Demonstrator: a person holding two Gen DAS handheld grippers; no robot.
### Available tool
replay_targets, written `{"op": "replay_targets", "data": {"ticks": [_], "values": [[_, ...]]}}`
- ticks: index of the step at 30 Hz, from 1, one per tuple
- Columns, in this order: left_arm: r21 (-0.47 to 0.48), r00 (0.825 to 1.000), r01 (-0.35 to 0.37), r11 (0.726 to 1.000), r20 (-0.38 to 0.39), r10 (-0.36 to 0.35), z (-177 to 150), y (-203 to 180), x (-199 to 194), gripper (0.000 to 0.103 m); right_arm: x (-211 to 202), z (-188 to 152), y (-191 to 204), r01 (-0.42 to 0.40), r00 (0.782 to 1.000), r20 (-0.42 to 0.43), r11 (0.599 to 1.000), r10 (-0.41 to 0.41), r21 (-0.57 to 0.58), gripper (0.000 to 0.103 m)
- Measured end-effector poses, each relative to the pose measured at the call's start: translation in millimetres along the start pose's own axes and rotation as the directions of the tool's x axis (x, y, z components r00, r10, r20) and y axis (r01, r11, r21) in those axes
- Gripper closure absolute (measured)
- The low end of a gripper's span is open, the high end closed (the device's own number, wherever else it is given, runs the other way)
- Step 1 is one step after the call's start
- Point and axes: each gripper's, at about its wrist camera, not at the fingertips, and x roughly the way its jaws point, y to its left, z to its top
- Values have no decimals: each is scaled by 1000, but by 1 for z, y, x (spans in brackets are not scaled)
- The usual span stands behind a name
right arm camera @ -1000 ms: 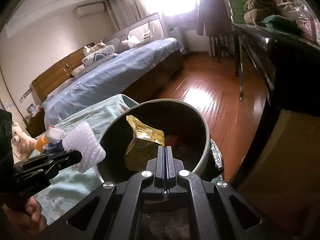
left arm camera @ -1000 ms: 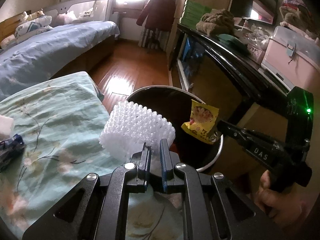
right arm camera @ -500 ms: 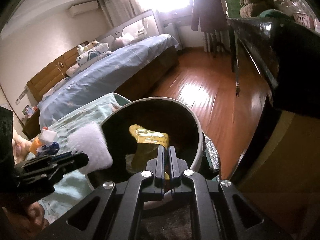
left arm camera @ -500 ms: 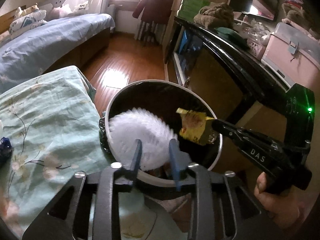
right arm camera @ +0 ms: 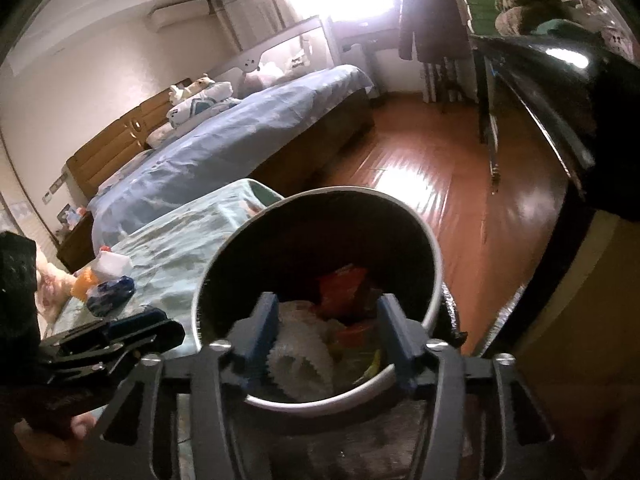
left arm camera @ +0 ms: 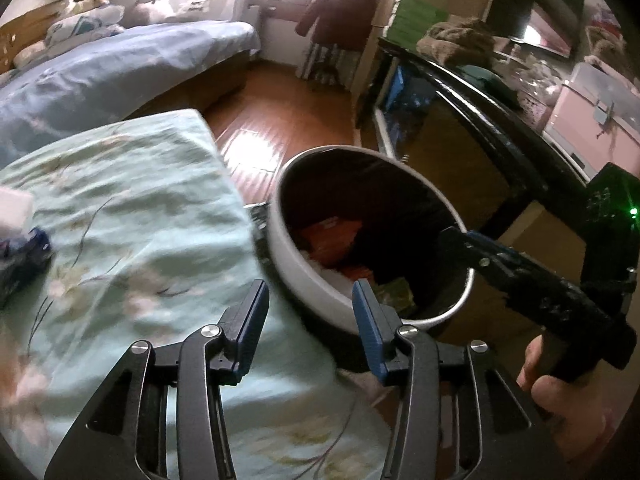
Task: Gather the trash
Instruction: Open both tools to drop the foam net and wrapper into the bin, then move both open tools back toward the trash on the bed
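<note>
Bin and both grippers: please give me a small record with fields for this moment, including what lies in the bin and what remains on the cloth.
left gripper: open, holds nothing, above the cloth's edge beside the bin
right gripper: open, holds nothing, over the bin mouth
bin: round, pale rim, dark inside, stands on the floor beside the cloth
in bin: white foam net, orange wrapper, other scraps too unclear to name
cloth: green, flowered
on cloth: blue wrapper, white box, orange item
</note>
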Motion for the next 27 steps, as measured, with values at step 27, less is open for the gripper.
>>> {"op": "replay_targets", "data": {"ticks": [27], "values": [[-322,972,-188,928,72,222,-65,143,-90,60,17,-18,116,-220,975,-73,964,211,-149,12]]}}
